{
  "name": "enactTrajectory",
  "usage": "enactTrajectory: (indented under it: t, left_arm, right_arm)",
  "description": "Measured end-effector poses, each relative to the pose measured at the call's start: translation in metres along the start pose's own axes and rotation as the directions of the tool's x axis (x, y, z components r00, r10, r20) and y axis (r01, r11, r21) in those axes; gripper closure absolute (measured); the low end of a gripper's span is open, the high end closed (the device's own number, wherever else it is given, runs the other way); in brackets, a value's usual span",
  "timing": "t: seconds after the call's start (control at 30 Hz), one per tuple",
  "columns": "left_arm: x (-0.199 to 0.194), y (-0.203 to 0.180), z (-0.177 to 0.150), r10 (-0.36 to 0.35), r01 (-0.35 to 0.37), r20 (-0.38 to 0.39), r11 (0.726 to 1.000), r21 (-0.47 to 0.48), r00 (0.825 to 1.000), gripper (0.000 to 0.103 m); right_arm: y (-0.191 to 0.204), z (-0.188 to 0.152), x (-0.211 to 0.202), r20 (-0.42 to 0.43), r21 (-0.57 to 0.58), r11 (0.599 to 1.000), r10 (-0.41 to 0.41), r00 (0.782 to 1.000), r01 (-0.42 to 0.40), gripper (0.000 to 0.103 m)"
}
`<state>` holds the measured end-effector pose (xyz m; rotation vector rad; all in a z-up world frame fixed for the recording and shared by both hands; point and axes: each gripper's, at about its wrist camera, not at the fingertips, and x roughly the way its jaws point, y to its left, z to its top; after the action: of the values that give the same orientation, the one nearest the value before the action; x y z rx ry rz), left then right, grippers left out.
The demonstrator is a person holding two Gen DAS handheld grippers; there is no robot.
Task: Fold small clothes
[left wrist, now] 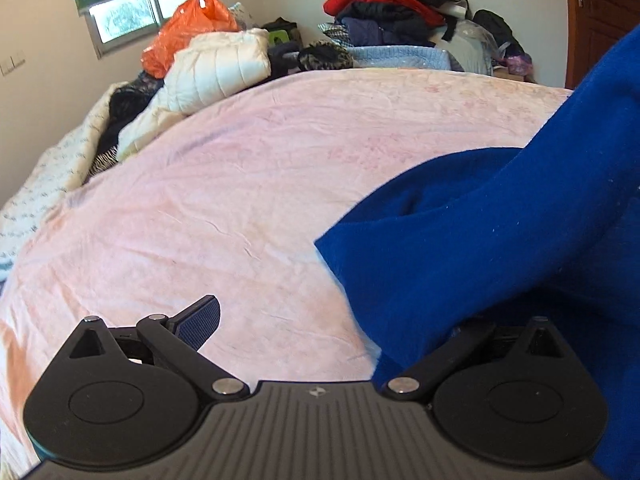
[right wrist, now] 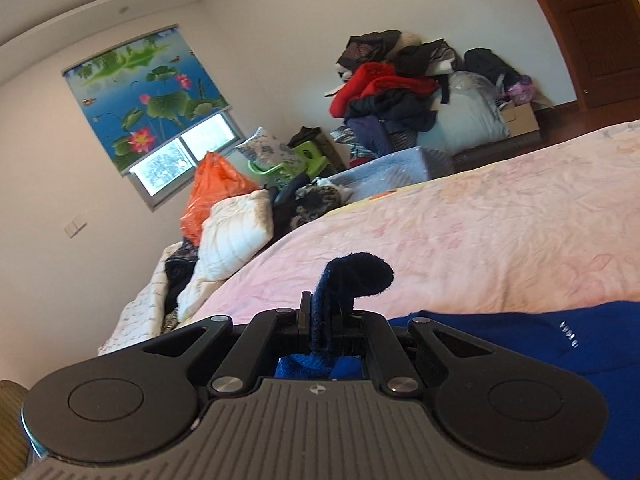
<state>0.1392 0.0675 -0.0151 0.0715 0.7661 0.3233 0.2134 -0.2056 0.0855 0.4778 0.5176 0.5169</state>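
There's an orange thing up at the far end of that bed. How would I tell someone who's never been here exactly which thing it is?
Start at the big bed with the pale pink bedspread and look to its far end, under the window with the lotus-flower blind. There a crinkly bright orange plastic bag sits just behind a puffy cream quilted jacket. It is the only shiny orange thing; everything beside it is soft cloth.

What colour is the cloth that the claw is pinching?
Deep blue. The cloth shows best in the left wrist view.

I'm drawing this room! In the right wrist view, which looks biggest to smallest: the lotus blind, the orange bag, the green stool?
Largest to smallest, as they look:
1. lotus blind
2. orange bag
3. green stool, partly hidden, so this place is unsure.
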Motion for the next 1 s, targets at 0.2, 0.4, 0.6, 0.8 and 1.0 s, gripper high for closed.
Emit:
enactTrajectory:
  t: [0.2,0.4,0.6,0.8,1.0]
  left_arm:
    - [-0.013,-0.014,-0.01,-0.045,0.045,-0.008,0.998,0.053,0.999,0.0]
    - [-0.013,-0.02,-0.011,-0.051,0.053,-0.023,0.996,0.074,0.998,0.0]
    - [-0.014,-0.024,-0.012,-0.06,0.061,-0.023,0.994,0.088,0.998,0.0]
    - [-0.015,-0.027,-0.011,-0.069,0.071,-0.02,0.992,0.101,0.997,0.0]
    - [-0.017,-0.03,-0.013,-0.076,0.078,-0.024,0.991,0.111,0.997,0.0]
  right_arm:
    - [0.015,0.014,0.001,0.049,-0.066,0.998,0.003,0.999,0.0,0.093]
    - [-0.007,0.012,0.0,0.056,-0.04,0.997,-0.068,0.996,0.071,0.094]
    - [-0.029,0.002,-0.002,0.051,0.008,0.994,-0.11,0.993,0.11,0.093]
    - [-0.031,0.001,-0.017,0.085,0.023,0.994,-0.112,0.99,0.111,0.093]
    - [-0.046,-0.001,-0.026,0.093,0.06,0.989,-0.142,0.986,0.136,0.093]
